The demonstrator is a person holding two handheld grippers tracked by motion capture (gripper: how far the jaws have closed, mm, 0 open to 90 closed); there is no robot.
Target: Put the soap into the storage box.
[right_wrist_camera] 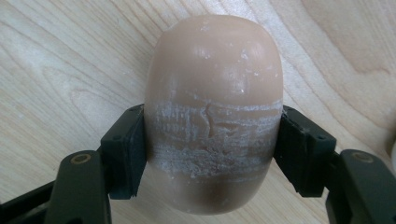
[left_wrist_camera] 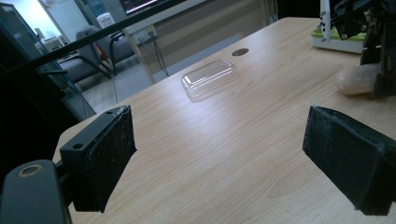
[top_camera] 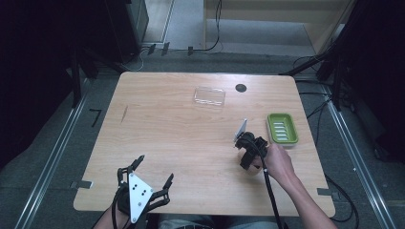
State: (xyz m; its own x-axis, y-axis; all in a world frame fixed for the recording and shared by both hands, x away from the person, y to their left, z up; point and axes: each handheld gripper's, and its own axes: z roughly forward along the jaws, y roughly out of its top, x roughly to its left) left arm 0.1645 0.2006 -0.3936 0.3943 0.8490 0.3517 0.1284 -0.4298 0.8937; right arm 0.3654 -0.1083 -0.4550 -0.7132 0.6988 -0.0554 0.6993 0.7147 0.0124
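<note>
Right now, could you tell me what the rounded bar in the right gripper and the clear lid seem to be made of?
Rounded bar: probably soap, waxy beige with a whitish scuffed, cracked band.
Clear lid: apparently thin transparent plastic, glossy, with bright edge glints.

The wooden table (top_camera: pixel 157 143) offers wide bare room across its left half and its middle, so a gripper could pass there freely. Toward the far edge lies a clear plastic lid (top_camera: pixel 209 96), with a dark round hole (top_camera: pixel 240 88) just beside it. Near the right edge sits a green soap dish (top_camera: pixel 282 128). Close to it, the right gripper (top_camera: pixel 251 164), clamped on a beige soap bar (right_wrist_camera: pixel 214 112), blocks the way.
</note>
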